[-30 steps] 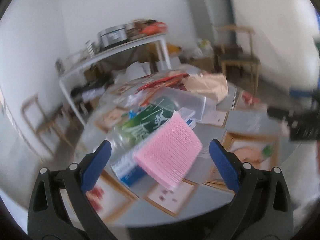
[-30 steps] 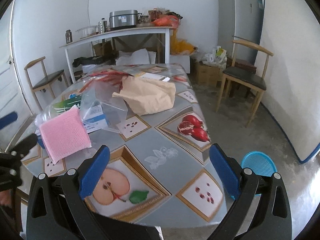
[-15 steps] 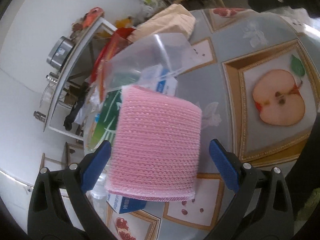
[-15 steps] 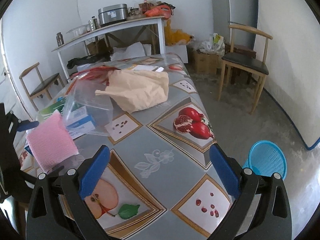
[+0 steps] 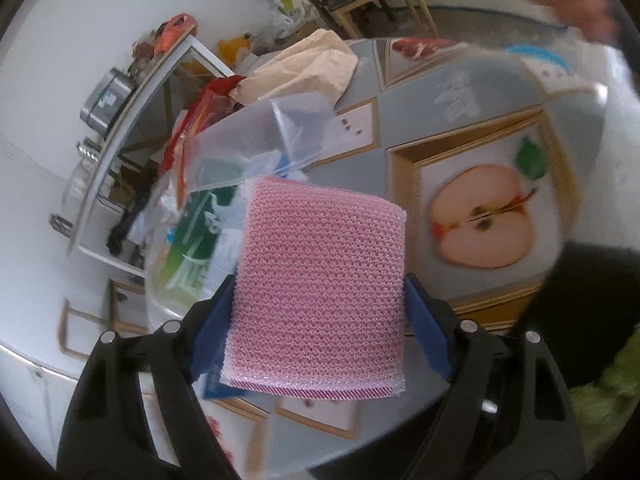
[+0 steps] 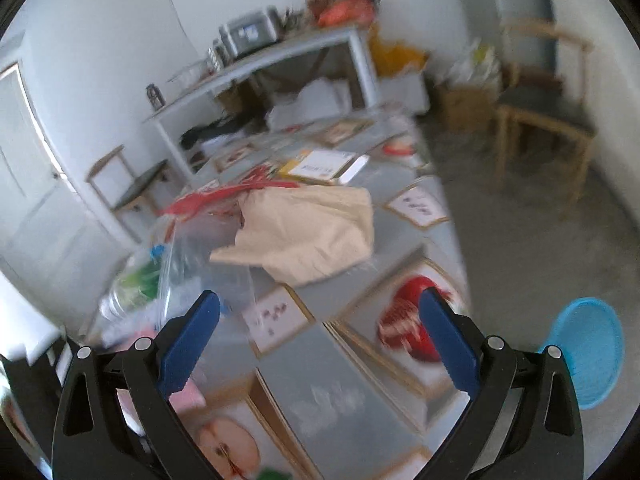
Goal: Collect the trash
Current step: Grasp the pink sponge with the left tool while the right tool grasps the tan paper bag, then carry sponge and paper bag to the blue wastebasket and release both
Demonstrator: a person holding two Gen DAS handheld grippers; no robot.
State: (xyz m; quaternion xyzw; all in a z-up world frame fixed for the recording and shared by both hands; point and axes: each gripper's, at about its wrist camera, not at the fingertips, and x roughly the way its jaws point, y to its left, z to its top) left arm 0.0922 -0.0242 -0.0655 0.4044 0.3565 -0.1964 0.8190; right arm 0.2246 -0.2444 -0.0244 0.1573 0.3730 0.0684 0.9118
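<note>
My left gripper [image 5: 320,312] is shut on a pink mesh foam pad [image 5: 320,280]; both blue pads press its sides. Behind it lie a clear plastic bag [image 5: 256,148], a green package [image 5: 196,240] and a crumpled brown paper bag [image 5: 304,68] on the fruit-print table [image 5: 472,120]. My right gripper [image 6: 320,340] is open and empty above the table, with the brown paper bag [image 6: 304,232] and the clear plastic bag [image 6: 200,256] ahead of it. A pink edge of the pad [image 6: 184,398] shows at its lower left.
A blue basket [image 6: 588,352] stands on the floor right of the table. A wooden chair [image 6: 548,108] is at the back right, another chair [image 6: 132,184] at the left. A white shelf table [image 6: 260,68] with a cooker stands at the back wall.
My left gripper has closed in on the pink pad and now grips it. My right gripper has swung forward over the table toward the paper bag, still open.
</note>
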